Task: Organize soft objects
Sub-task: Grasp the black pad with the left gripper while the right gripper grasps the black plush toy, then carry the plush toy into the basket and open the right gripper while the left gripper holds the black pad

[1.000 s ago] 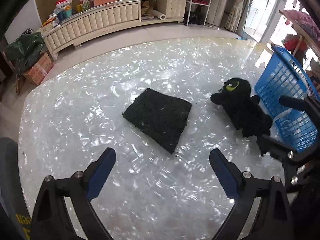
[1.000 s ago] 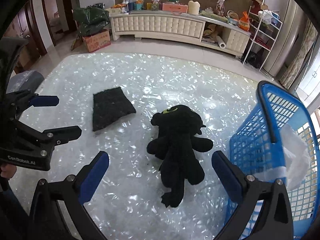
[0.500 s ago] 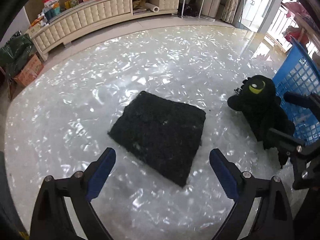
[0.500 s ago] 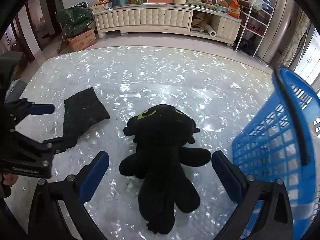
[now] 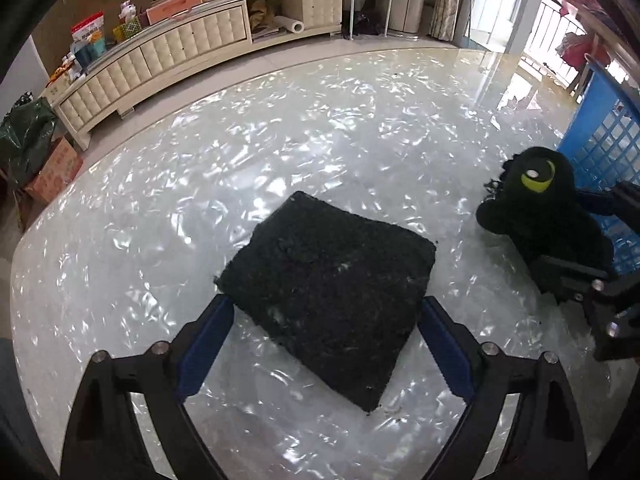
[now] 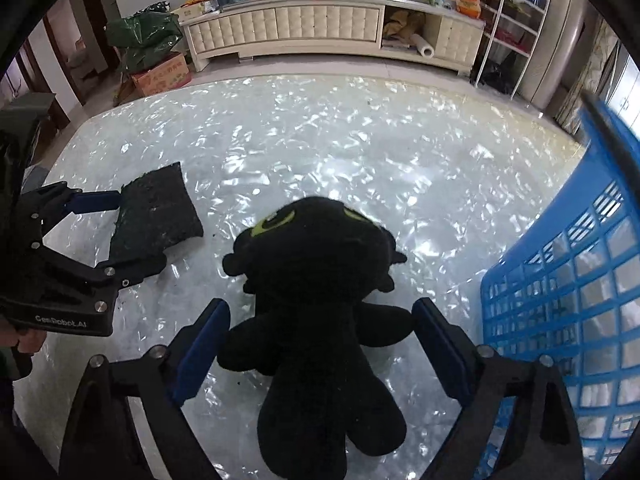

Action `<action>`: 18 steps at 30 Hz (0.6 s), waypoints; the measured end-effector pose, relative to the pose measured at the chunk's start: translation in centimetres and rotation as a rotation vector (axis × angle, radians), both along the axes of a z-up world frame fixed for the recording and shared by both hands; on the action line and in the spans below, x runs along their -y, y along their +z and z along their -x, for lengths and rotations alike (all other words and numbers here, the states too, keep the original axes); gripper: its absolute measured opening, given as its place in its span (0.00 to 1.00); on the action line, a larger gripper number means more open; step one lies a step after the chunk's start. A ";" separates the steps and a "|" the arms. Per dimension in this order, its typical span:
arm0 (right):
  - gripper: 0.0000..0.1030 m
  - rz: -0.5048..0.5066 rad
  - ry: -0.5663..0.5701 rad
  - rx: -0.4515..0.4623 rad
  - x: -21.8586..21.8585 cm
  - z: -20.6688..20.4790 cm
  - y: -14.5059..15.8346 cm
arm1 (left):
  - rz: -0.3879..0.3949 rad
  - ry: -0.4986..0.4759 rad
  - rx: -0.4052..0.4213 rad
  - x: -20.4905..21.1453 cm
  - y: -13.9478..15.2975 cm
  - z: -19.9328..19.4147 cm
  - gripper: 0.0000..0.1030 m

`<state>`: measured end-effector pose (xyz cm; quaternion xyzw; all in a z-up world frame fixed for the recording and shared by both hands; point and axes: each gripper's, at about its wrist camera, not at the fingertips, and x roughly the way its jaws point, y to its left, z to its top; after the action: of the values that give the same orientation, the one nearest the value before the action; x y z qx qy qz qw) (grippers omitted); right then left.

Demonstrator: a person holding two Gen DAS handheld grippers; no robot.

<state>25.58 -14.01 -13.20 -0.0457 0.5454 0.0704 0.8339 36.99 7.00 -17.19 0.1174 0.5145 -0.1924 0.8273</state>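
Observation:
A flat black fuzzy pad (image 5: 328,276) lies on the shiny white table (image 5: 320,120). My left gripper (image 5: 325,312) straddles its near half, the blue fingertips beside its two side edges, jaws closing and not visibly pressing. A black plush dragon (image 6: 316,280) with green eyes lies to the pad's right. My right gripper (image 6: 320,312) straddles its body and arms, jaws closing, with the left fingertip close against one plush arm. The right wrist view also shows the left gripper (image 6: 128,232) around the pad (image 6: 156,216). In the left wrist view the right gripper (image 5: 576,236) stands around the plush (image 5: 540,200).
A blue plastic basket (image 6: 560,280) stands right of the plush, its wall close to my right finger; it also shows in the left wrist view as the basket (image 5: 600,140). Beyond the table a long cream cabinet (image 6: 320,28) holds clutter. A hand (image 6: 28,340) holds the left gripper.
Both grippers have come down and forward over their objects, so the pad and the plush now lie between the fingers. Both pairs of jaws have narrowed a little.

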 end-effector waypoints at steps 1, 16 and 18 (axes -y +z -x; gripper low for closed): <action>0.83 0.011 -0.003 0.000 0.1 0.1 0.0 | 0.002 -0.007 0.002 0.3 0.1 0.0 0.80; 0.50 -0.003 -0.038 0.028 0.9 0.8 0.3 | 0.013 -0.034 0.011 1.4 0.8 0.2 0.12; 0.48 0.001 -0.039 0.036 1.0 1.0 0.4 | 0.011 -0.029 0.005 1.7 0.7 0.6 0.12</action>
<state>24.63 -15.02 -12.81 -0.0367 0.5313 0.0532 0.8447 36.42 5.35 -16.44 0.1206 0.5096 -0.2071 0.8264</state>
